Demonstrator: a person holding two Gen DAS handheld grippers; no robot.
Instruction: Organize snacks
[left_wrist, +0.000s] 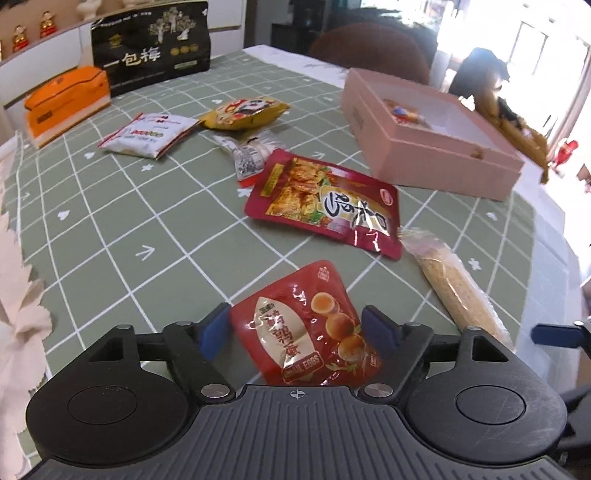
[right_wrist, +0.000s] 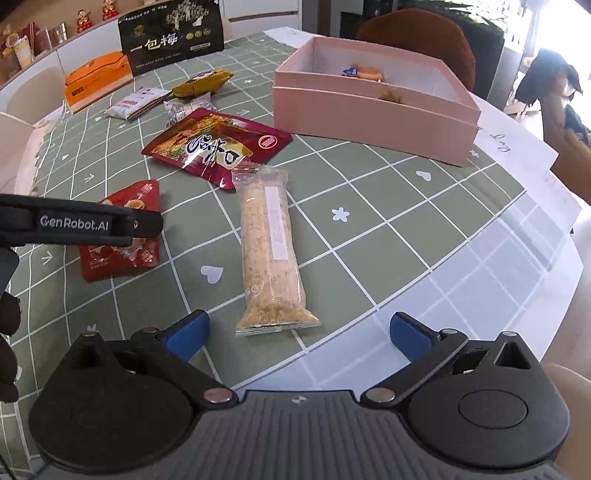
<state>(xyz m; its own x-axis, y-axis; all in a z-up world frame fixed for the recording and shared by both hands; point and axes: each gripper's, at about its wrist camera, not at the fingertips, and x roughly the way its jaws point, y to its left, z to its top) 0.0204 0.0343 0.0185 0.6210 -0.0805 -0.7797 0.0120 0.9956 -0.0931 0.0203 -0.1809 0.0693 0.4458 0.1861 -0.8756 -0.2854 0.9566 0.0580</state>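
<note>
A small red packet of quail eggs (left_wrist: 306, 325) lies flat on the green checked tablecloth (left_wrist: 147, 229). My left gripper (left_wrist: 297, 328) is open, with the packet between its blue pads. In the right wrist view the left gripper's black frame (right_wrist: 85, 223) covers the middle of that packet (right_wrist: 125, 254). My right gripper (right_wrist: 299, 332) stands open just short of the near end of a long clear-wrapped crumb bar (right_wrist: 269, 251), with nothing held. An open pink box (right_wrist: 369, 118) at the back right holds a few small snacks.
A large dark red pouch (right_wrist: 218, 144) lies beyond the bar. Farther back are a silver packet (right_wrist: 186, 107), a white packet (right_wrist: 135, 101), a yellow packet (right_wrist: 203, 83), an orange box (right_wrist: 98, 81) and a tall black bag (right_wrist: 171, 37). The table edge curves at the right.
</note>
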